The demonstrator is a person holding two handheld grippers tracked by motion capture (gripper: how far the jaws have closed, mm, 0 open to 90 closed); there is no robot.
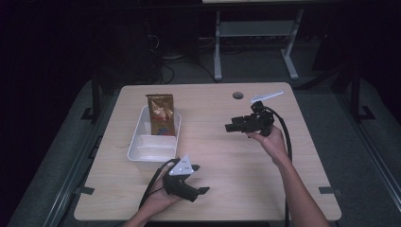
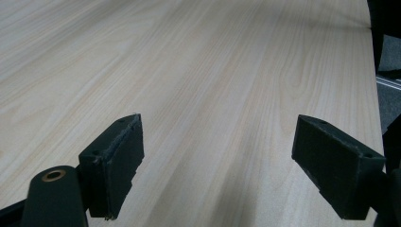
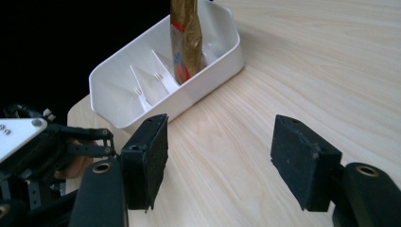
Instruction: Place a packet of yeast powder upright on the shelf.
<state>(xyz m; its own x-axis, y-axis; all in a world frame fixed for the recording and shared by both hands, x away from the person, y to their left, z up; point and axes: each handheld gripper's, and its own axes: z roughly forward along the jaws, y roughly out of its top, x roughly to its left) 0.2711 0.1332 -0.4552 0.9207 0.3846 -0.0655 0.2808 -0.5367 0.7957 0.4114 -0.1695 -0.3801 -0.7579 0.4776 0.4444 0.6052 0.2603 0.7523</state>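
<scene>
- Nearest the high camera, the left gripper (image 1: 197, 179) sits by the near edge of the table (image 1: 227, 156), close to the near end of the white bin (image 1: 138, 153), its jaws spread wide with nothing between them.
- Looking along that gripper's own view, its black pads (image 2: 118, 161) frame bare wood grain and no object at all; this hand reads as parked, waiting its turn.
- Over toward the right side of the table, the right gripper (image 1: 231, 126) hangs above the middle of the top, jaws aimed across at the bin.
- Its jaws stand wide apart and hold nothing; in the right gripper view the pads (image 3: 151, 156) bracket plain tabletop, with the bin (image 3: 198, 85) ahead and well apart from the tips.
- Standing upright in the bin's far compartment is the gold snack bag (image 1: 161, 115), leaning a little against the wall; from the right gripper view the same bag (image 3: 186, 40) rises out of the end section, and the divided sections nearer the left gripper look empty.
- Judging from how things lie, the step in hand is either a release just finished or an approach; the open jaws fit both, so which one is hard to call.
- If the bag is to be taken, the next move calls for the right gripper to travel across to the bin, come in above the rim, line its pads on the two flat faces of the bag, and close gently, since crinkly foil will likely buckle under a hard squeeze.
- A small round fitting (image 1: 238, 95) and a white strip (image 1: 267, 97) lie near the far right edge, clear of the work.
</scene>
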